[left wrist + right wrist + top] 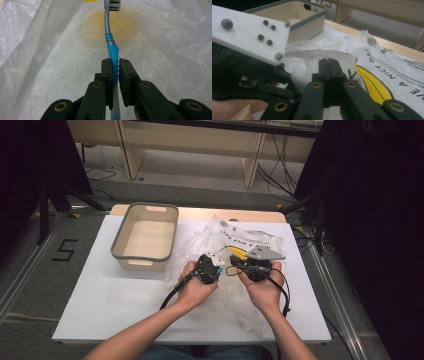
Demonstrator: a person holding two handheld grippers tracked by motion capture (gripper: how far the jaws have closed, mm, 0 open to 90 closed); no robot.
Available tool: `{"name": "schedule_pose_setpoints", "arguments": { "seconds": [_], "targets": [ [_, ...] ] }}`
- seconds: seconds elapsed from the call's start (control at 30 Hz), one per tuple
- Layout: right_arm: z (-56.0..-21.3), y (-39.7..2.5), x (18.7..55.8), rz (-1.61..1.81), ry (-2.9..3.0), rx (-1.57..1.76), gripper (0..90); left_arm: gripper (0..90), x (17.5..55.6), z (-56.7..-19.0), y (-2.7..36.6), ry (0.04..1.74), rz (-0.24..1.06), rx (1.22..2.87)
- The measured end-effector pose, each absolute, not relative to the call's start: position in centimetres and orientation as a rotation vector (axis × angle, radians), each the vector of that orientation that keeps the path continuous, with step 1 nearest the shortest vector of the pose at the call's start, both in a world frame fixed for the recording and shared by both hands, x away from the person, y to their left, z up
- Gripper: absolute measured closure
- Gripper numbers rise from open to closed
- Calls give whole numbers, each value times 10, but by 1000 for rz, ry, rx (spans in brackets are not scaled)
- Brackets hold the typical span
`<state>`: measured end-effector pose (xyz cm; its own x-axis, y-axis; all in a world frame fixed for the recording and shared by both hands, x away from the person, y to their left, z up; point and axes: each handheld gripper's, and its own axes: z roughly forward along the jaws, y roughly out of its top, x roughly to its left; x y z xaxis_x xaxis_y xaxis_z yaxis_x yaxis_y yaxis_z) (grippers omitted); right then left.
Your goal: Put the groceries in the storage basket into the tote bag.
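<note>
A clear plastic bag (252, 239) with black print and a yellow banana picture lies crumpled on the white table (110, 290). My left gripper (209, 264) reaches into the bag (162, 37) and is shut (114, 62) on the handle of a blue and grey toothbrush (110, 37), whose bristle head points away at the top. My right gripper (241, 265) sits close beside the left one. Its jaws are closed (329, 61) on a thin fold of the bag's film (387, 75). The left gripper's white plate (249, 32) is at the left of the right gripper view.
A beige bin with a grey rim (119, 239) stands at the table's back left, its wall (304, 27) just beyond the bag. Black cables trail from both grippers toward the near edge. Wooden furniture and floor cables lie beyond the table.
</note>
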<state>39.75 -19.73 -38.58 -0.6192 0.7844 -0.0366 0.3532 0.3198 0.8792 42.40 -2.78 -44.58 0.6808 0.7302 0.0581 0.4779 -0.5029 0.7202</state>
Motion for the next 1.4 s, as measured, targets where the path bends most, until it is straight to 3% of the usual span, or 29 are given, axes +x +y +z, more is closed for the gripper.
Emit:
{"name": "schedule_pose_setpoints", "arguments": {
  "seconds": [0.77, 1.1, 1.4],
  "targets": [
    [-386, -198, 398, 1245, 2130, 1009, 900, 816, 428, -452, -36, 836, 566, 2104],
    [-390, -201, 399, 1234, 2136, 1022, 900, 614, 411, -445, -26, 742, 510, 2093],
    [-390, -202, 397, 1228, 2140, 1029, 900, 528, 378, -418, 13, 690, 482, 2050]
  ]
}}
